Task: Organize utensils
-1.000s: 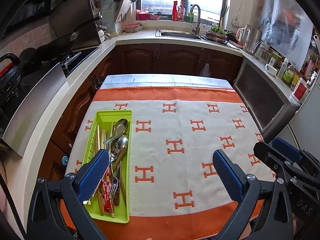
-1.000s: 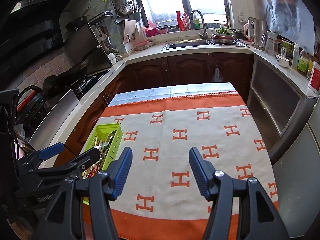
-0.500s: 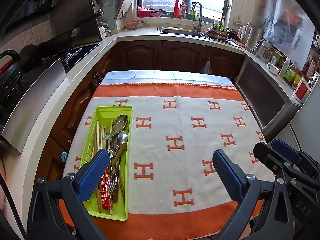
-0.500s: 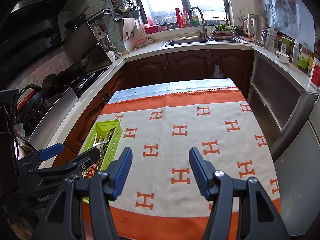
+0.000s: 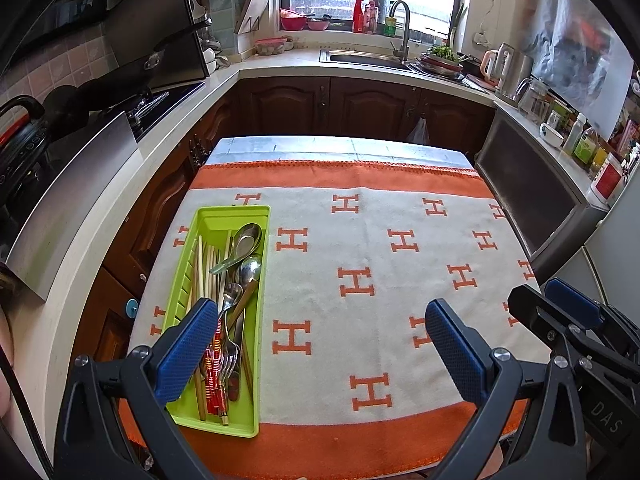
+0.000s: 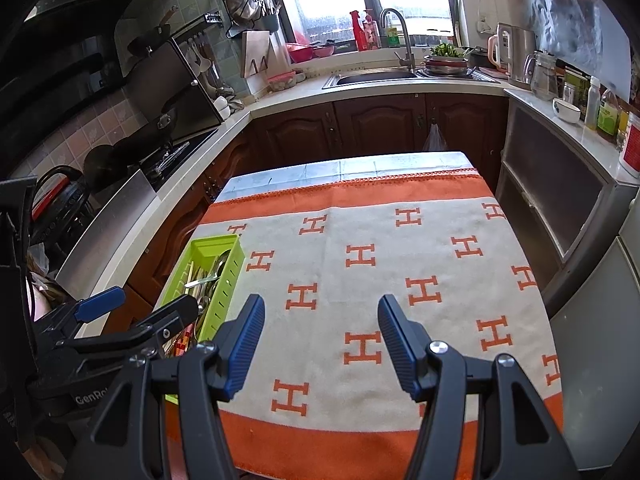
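Note:
A lime green utensil tray (image 5: 256, 216) sits at the left side of the table and also shows in the right wrist view (image 6: 234, 266). It holds metal spoons (image 5: 248, 240), forks (image 5: 228, 364), wooden chopsticks (image 5: 200, 272) and red patterned chopsticks (image 5: 212, 376). My left gripper (image 5: 316, 344) is open and empty above the table's front, its left finger over the tray. My right gripper (image 6: 320, 338) is open and empty above the front middle of the cloth.
The table carries a white cloth (image 5: 380, 240) with orange H marks and orange borders. Kitchen counters surround it: stove (image 5: 152, 100) at left, sink (image 5: 368, 58) at back, cabinet (image 5: 532, 200) and bottles at right. The right gripper (image 5: 576, 320) shows at the left view's right edge.
Both grippers have drawn back and risen slightly, so the table and tray look a little farther. Both stay open and empty. The utensils have not moved.

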`<state>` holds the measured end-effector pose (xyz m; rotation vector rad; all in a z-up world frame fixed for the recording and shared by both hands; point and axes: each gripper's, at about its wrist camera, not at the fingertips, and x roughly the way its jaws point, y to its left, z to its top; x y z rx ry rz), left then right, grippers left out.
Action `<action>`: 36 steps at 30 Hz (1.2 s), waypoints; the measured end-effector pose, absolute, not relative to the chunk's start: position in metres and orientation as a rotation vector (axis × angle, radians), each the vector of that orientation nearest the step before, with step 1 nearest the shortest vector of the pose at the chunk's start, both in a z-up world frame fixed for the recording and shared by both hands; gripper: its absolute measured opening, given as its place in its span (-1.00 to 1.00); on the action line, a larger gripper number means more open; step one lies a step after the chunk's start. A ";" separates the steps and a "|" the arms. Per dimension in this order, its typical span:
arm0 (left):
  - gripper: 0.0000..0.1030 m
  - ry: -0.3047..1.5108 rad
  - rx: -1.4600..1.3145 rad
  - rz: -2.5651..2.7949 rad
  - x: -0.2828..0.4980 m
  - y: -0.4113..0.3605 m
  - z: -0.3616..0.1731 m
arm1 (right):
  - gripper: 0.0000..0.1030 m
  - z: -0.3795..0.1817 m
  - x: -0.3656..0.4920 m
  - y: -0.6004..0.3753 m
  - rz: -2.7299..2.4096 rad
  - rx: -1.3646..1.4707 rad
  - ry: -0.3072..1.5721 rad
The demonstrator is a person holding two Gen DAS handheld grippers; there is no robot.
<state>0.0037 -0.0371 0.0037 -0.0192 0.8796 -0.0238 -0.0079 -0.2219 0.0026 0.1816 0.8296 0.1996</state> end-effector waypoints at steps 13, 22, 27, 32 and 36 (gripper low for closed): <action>0.99 0.887 -0.020 -0.018 0.002 -0.036 0.001 | 0.15 -0.001 -0.008 -0.223 0.201 0.183 0.839; 0.99 0.899 -0.021 -0.013 0.003 -0.037 -0.002 | 0.15 -0.003 -0.007 -0.223 0.201 0.184 0.848; 0.99 0.899 -0.022 -0.012 0.003 -0.037 -0.001 | 0.15 -0.003 -0.007 -0.222 0.202 0.184 0.850; 0.99 0.899 -0.021 -0.010 0.003 -0.036 -0.002 | 0.15 -0.003 -0.007 -0.222 0.202 0.184 0.850; 0.99 0.901 -0.021 -0.010 0.003 -0.036 -0.002 | 0.15 -0.004 -0.007 -0.221 0.203 0.186 0.853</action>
